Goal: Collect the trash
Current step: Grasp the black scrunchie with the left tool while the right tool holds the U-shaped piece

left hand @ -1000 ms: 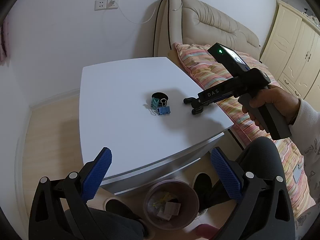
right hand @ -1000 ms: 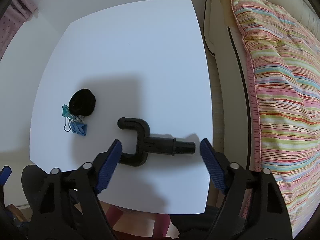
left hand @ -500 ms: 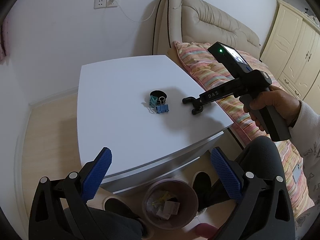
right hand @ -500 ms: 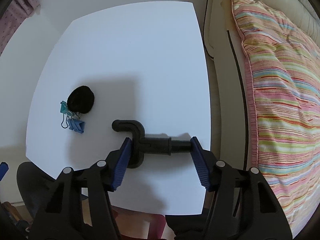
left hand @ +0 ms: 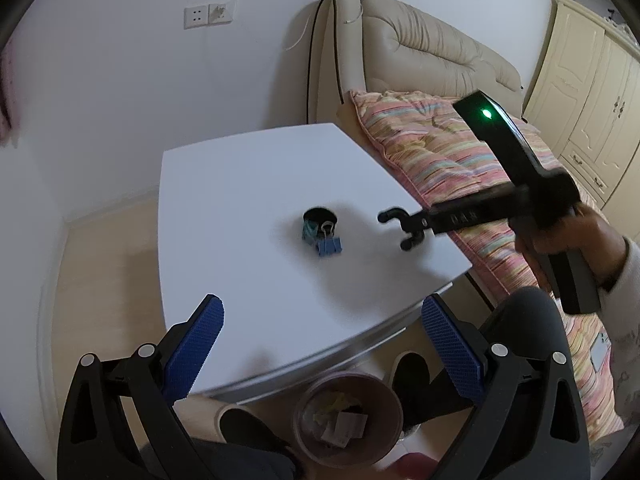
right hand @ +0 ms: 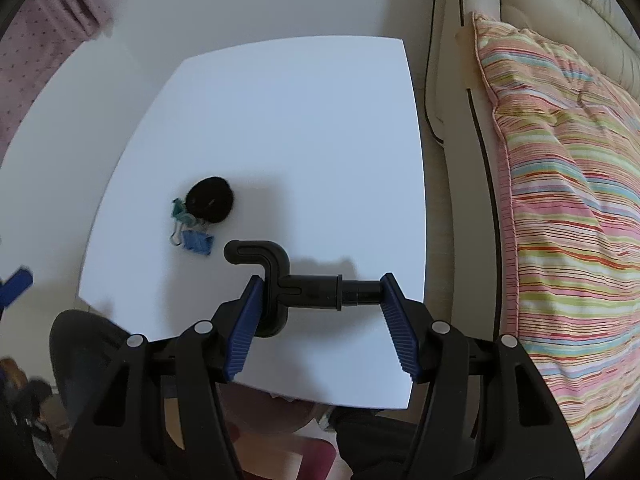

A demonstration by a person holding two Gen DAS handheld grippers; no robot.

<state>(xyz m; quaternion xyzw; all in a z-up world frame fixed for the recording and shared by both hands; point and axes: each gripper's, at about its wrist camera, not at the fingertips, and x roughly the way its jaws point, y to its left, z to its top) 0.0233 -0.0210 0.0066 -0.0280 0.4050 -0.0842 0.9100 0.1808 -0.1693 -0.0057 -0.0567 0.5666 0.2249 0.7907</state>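
Note:
A black plastic hook-shaped part (right hand: 296,284) is clamped end to end between the blue pads of my right gripper (right hand: 320,304), lifted just above the white table (right hand: 300,140). In the left wrist view the part (left hand: 400,226) hangs from the right gripper over the table's right side. A black round lid (right hand: 210,199), a teal clip (right hand: 180,212) and a blue binder clip (right hand: 198,242) lie together on the table. My left gripper (left hand: 320,344) is open and empty, above the table's near edge. A brown trash bin (left hand: 348,420) with paper scraps stands on the floor below.
A striped quilt (right hand: 560,220) on a beige bed lies right of the table. Cream cabinets (left hand: 592,112) stand at the far right. A white wall with sockets (left hand: 208,16) is behind. My knees and shoes are under the table edge.
My right gripper has closed from wide open onto the black hook part and raised it off the table. The left gripper has drawn back a little and stayed open.

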